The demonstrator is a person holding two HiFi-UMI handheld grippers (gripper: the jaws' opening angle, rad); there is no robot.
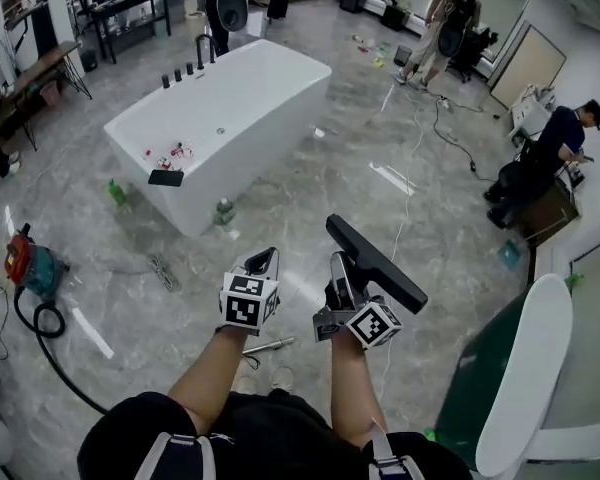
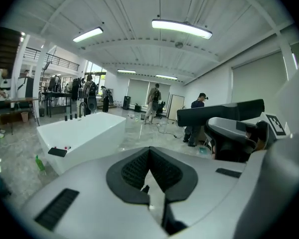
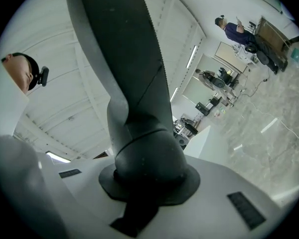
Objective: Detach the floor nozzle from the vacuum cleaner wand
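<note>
The black floor nozzle (image 1: pixel 375 261) is a long flat bar, held up off the floor by its neck. My right gripper (image 1: pixel 342 270) is shut on that neck, and the bar juts up and to the right of the jaws. In the right gripper view the nozzle (image 3: pixel 124 59) fills the middle, with its rounded neck wedged in my right gripper (image 3: pixel 149 176). My left gripper (image 1: pixel 267 258) is just left of it, shut and empty. In the left gripper view my left gripper (image 2: pixel 149 151) has its pads together, and the nozzle (image 2: pixel 219 114) is at the right. A silvery tube (image 1: pixel 270 346), possibly the wand, lies on the floor below.
A white bathtub (image 1: pixel 220 118) stands ahead on the grey marble floor. A red and teal vacuum cleaner (image 1: pixel 28 263) with a black hose (image 1: pixel 45 323) sits at the left. A green and white panel (image 1: pixel 525 378) stands at the right. People and cables are at the back right.
</note>
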